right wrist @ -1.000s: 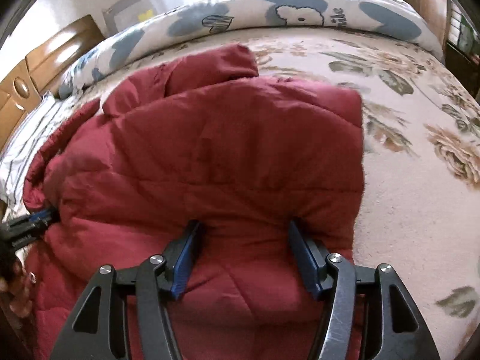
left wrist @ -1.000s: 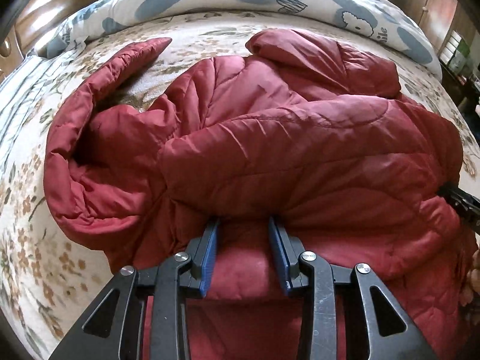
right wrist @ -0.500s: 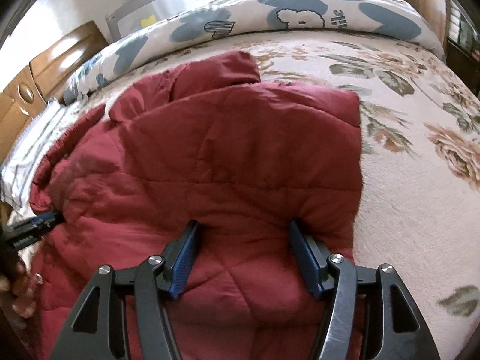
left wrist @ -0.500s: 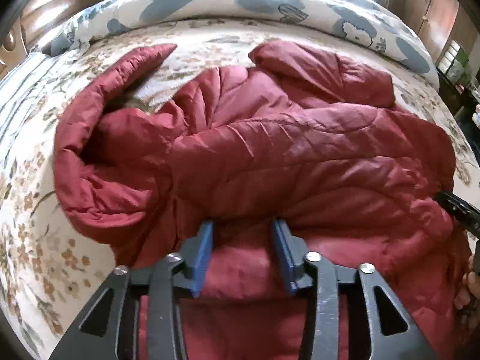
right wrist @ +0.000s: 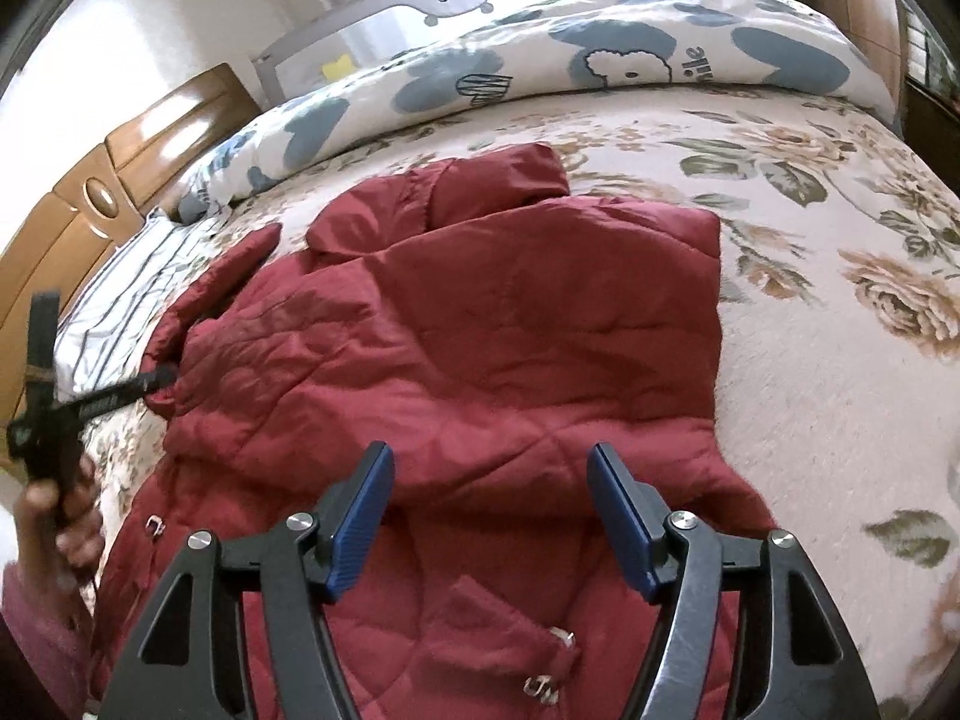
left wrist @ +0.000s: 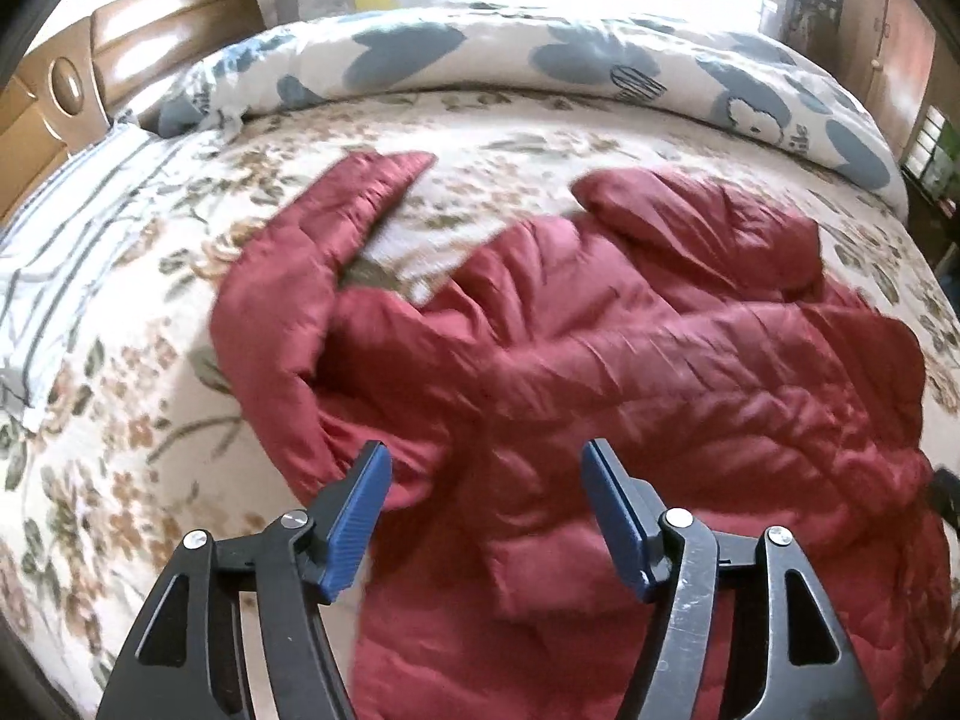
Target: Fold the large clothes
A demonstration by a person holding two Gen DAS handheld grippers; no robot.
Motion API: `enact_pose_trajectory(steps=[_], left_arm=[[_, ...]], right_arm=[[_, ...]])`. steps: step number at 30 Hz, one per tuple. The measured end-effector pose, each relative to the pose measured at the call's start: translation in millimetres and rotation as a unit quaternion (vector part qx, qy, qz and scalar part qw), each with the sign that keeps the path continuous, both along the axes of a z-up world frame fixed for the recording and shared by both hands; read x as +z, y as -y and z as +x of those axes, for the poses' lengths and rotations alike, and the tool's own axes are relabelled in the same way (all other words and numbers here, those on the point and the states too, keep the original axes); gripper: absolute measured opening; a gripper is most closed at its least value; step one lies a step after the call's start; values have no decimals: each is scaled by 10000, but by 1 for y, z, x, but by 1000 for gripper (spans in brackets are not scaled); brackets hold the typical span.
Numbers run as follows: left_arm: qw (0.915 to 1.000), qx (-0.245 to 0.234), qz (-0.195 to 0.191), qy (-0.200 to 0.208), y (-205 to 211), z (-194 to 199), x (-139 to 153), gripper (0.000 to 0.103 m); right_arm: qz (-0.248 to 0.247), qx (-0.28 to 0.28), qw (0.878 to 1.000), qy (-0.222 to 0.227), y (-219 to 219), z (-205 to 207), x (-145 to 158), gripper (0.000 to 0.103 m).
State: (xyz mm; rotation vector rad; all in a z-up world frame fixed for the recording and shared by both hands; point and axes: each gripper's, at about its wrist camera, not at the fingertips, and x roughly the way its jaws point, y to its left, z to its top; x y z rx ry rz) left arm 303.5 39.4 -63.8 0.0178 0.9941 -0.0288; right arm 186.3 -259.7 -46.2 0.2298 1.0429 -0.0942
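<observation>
Our left gripper (left wrist: 486,516) and right gripper (right wrist: 489,519) hover above the near hem of a dark red quilted jacket (right wrist: 468,348), blue-padded jaws spread wide on both and holding nothing. The jacket lies across a floral bedspread (right wrist: 840,360), its lower half doubled up over the body so a thick folded edge runs just ahead of the right gripper; that placement suggests a hem-to-shoulder fold now set down. From the left gripper's view, one sleeve (left wrist: 312,264) trails loose toward the striped sheet (left wrist: 66,240), and the collar end (left wrist: 690,222) bunches beyond the fold; we judge the sleeve needs tucking next. Our left hand (right wrist: 60,516) shows at the right view's edge, gripping its tool. A blue-patterned duvet (right wrist: 600,60) is rolled along the far side of the bed. No containers are in view.
</observation>
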Motion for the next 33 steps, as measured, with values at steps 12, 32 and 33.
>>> enact_pose_trajectory(steps=[12,32,33], left_arm=[[9929,528,1029,-286,-18,96,-10,72],[9927,859,640,-561,-20,176,-42,11],[9944,830,442,-479,-19,168,-35,11]], right_arm=[[161,71,9998,26,-16,-25,4,69],[444,42,9986,298,-25,-37,17,69],[482,44,9984,301,-26,-38,17,69]])
